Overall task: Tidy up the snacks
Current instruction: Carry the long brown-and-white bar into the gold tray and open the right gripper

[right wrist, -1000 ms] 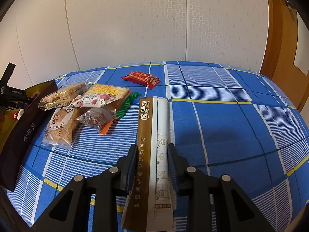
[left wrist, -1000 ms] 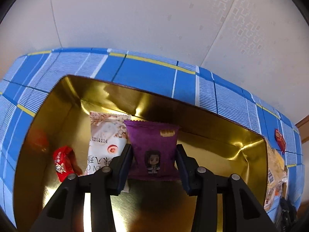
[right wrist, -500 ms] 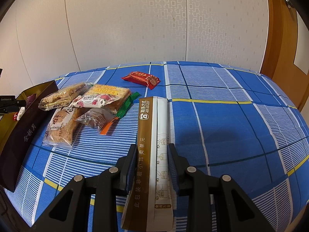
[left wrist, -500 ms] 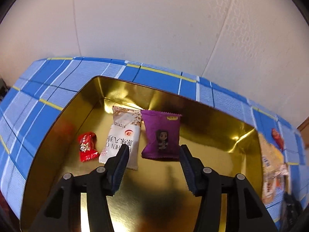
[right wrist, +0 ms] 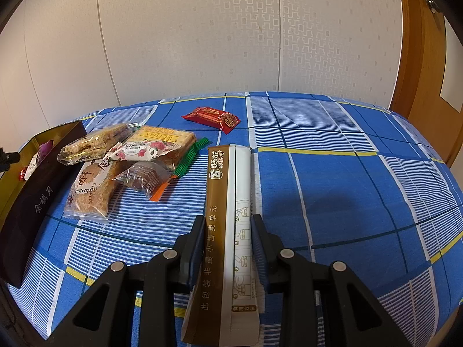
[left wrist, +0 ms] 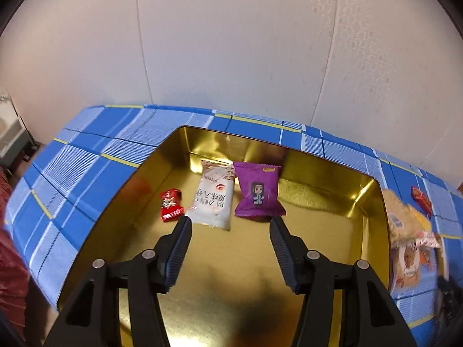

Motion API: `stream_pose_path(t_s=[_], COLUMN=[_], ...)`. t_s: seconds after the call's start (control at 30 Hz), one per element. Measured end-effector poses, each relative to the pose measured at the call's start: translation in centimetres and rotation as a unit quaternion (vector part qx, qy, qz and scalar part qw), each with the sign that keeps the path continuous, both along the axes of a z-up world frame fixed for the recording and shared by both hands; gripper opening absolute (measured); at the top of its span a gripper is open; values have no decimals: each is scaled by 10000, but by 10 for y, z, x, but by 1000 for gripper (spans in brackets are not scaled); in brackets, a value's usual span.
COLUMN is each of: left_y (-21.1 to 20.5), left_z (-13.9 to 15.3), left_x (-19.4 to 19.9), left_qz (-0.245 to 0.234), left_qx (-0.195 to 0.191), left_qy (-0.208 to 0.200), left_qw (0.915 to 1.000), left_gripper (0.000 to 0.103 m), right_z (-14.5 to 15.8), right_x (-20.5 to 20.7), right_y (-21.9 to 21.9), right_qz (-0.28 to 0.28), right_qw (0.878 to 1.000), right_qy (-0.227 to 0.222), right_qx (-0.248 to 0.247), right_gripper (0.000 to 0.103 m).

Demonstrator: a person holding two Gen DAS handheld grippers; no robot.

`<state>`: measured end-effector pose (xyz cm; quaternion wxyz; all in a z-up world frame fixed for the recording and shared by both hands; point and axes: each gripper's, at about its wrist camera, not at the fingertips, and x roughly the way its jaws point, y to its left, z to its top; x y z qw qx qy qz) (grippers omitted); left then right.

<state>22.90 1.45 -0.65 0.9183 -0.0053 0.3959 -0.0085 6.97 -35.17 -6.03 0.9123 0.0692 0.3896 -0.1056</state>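
Left wrist view showed the left claw (left wrist: 230,225) low in the frame, empty, its jaws opening over the gold box (left wrist: 327,231); at centre lay a purple packet (left wrist: 258,192), white packet (left wrist: 213,202) and red candy (left wrist: 170,205). Right wrist view showed the right claw (right wrist: 227,225) clamped on a brown-and-white sachet (right wrist: 228,202) at lower centre, above the blue checked cloth (right wrist: 347,179), with a snack pile (right wrist: 121,162) at left.

Walls (right wrist: 202,43): pale cream panels, vertical seams, some embossed with a faint geometric key pattern, lit evenly and warmly. Surface: broad top covered in a blue checked cloth (right wrist: 332,190) with white stripes and thin yellow lines, reaching nearly to the wall. Right side: wooden door (right wrist: 425,66) in orange-brown finish, metal fitting near its top, a pale sheet fixed to its face.
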Motion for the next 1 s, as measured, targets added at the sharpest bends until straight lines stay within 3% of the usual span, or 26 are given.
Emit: stream_pose_path(t_s=[0.23, 0.53, 0.77, 1.0], left_y=[1, 7, 10, 12], left_z=[1, -16, -21, -23], left_x=[-21, -27, -35, -44], left_qz=[-70, -240, -303, -317], left_qx=[155, -109, -19, 154], left_qy=[-296, 43, 157, 157], left_qw=[9994, 9996, 9994, 9993], left_gripper=[60, 60, 68, 68], right_z=[0, 2, 5, 29], right_x=[0, -3, -13, -35], right_y=[0, -4, -7, 11], right_qz=[-12, -141, -274, -172], right_qw=[10000, 9998, 9988, 9968], right_qy=[-5, -118, -300, -662], right_qx=[-2, 57, 258, 418], right_gripper=[32, 30, 30, 30])
